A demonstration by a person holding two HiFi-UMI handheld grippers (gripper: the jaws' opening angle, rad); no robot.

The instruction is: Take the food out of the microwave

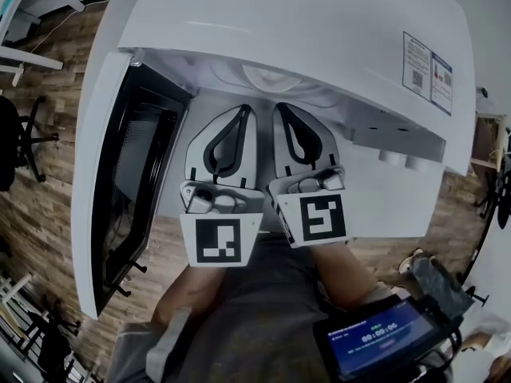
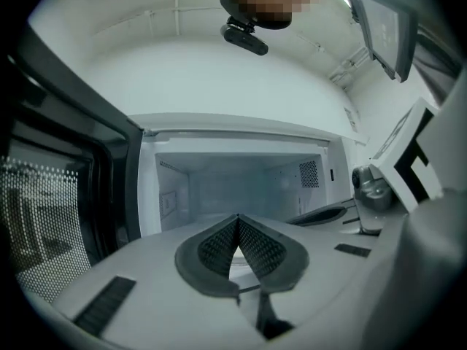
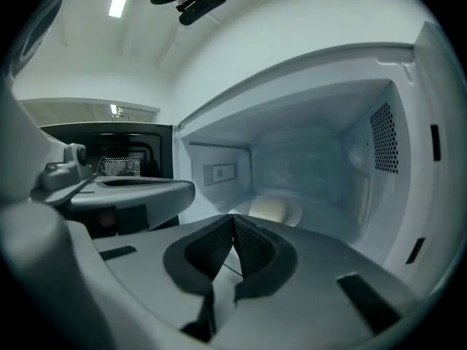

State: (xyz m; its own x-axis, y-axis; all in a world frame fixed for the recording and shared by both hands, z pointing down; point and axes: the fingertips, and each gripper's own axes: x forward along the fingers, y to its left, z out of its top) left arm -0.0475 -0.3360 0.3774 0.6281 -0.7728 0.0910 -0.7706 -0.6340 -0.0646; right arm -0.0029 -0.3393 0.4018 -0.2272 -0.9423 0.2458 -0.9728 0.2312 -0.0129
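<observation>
A white microwave (image 1: 319,22) stands with its door (image 1: 132,182) swung open to the left. Inside the cavity (image 2: 241,181), the right gripper view shows a pale round piece of food (image 3: 271,210) on the floor towards the back. From the head view only a pale round shape (image 1: 271,78) shows in the opening. My left gripper (image 1: 243,108) and right gripper (image 1: 281,106) are side by side just in front of the opening, pointing in. The left gripper's tips (image 2: 237,216) meet with nothing between them. The right gripper (image 3: 233,216) is shut and empty too, short of the food.
The open door's dark window (image 2: 44,217) stands close on the left of the left gripper. A label (image 1: 427,70) is stuck on the microwave's top. A device with a lit screen (image 1: 379,337) hangs at the lower right. Office chairs (image 1: 16,142) stand on the wood floor at left.
</observation>
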